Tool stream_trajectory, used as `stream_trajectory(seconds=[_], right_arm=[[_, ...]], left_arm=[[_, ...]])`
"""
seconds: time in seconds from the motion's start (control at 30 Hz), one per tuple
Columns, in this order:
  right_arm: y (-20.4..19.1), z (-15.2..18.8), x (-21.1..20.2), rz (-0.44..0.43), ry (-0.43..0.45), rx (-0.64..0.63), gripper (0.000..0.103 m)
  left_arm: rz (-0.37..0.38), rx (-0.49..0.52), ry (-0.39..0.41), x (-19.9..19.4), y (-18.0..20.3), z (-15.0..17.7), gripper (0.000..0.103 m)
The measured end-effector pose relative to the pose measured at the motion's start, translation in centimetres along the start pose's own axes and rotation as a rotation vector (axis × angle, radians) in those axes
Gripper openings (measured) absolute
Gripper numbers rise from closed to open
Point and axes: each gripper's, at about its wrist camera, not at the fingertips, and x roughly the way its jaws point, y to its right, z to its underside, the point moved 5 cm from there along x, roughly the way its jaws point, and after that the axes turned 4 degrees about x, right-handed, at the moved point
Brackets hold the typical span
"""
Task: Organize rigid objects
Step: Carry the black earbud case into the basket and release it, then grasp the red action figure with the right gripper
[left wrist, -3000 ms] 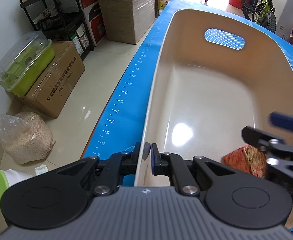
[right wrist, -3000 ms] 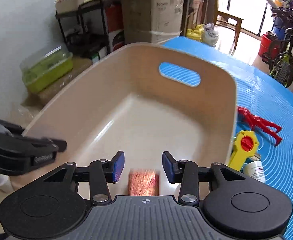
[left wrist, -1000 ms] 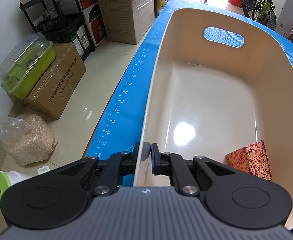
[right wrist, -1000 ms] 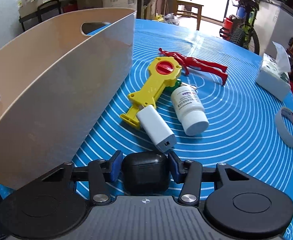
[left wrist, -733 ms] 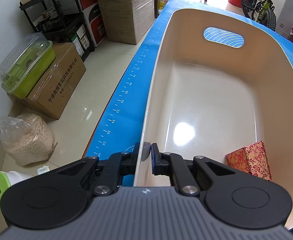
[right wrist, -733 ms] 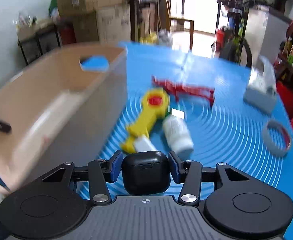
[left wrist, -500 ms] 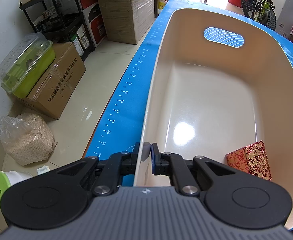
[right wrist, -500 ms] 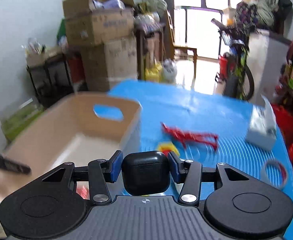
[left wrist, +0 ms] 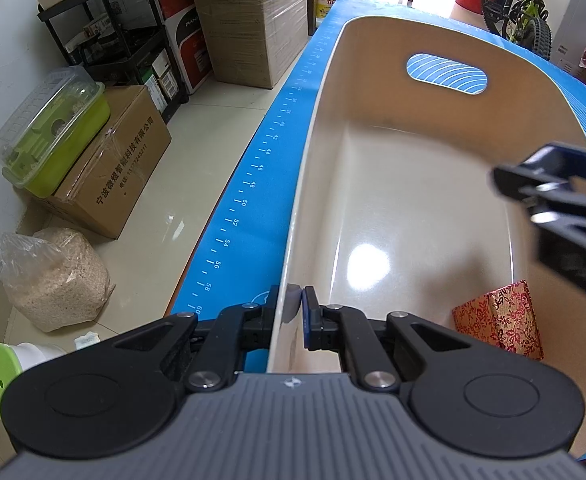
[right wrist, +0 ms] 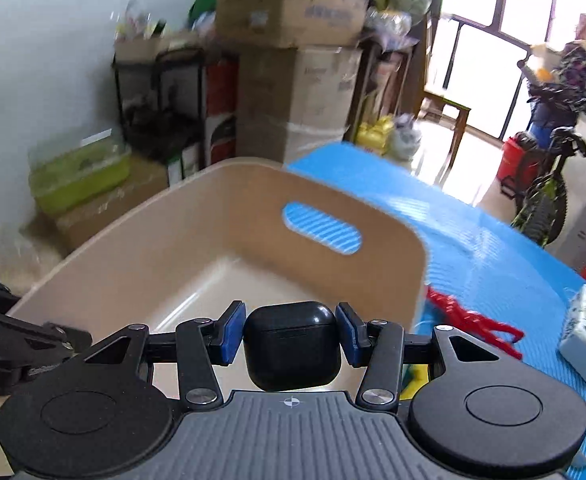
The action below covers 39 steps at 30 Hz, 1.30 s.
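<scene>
A beige bin [left wrist: 445, 120] stands on the blue mat. My left gripper [left wrist: 295, 314] is shut on the bin's near left wall. A red patterned box [left wrist: 501, 320] lies in the bin's near right corner. My right gripper [right wrist: 291, 334] is shut on a black earbud case [right wrist: 291, 346] and holds it above the bin's [right wrist: 197, 240] near end. The right gripper also shows in the left wrist view [left wrist: 565, 196], above the bin's right side. The left gripper shows at the left edge of the right wrist view [right wrist: 21, 344].
A red toy figure [right wrist: 469, 316], a yellow toy [right wrist: 415, 380] and a white tissue pack [right wrist: 585, 332] lie on the blue mat [right wrist: 493, 248] right of the bin. Cardboard boxes [left wrist: 249, 20], a black shelf [left wrist: 105, 44] and a green container [left wrist: 53, 132] stand on the floor to the left.
My right gripper has carried the black earbud case up from the mat and leftward over the bin. It now appears in the left wrist view. The left gripper has not moved.
</scene>
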Motion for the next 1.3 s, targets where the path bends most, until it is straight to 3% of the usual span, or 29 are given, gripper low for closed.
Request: stream_trajectory(seconds=[0.4,0.6,0.77,0.93,1.13,1.3], right_arm=[[-2.5,0.9,4.6,0.024,-0.271,-0.082,0.054],[-2.4,1.2,5.0,0.039,-0.324,-0.069,0.054],[-2.4,0.8,4.1,0.030,-0.277,-0.067,0.068],[-1.1,0.1,2.1,-0.009,-0.161,-0.027,0.069],[2.9,-1.5,-1.9,-0.043,-0.002,0.003,0.074],[7.1,-1.8,-3.8,-0.022,0.058,0.031,0.076]], left_arm=[[-0.009,0.009,0.002,-0.2,0.2,-0.1,0.011],[-0.008,0.011,0.008,-0.3,0.1,-0.1,0.011],[-0.008,0.012,0.006,-0.2,0.1,-0.1,0.011],[-0.005,0.012,0.006,-0.3,0.0,-0.2,0.011],[-0.005,0.010,0.004,-0.2,0.0,-0.1,0.011],[-0.010,0.011,0.003,-0.3,0.1,-0.1,0.012]])
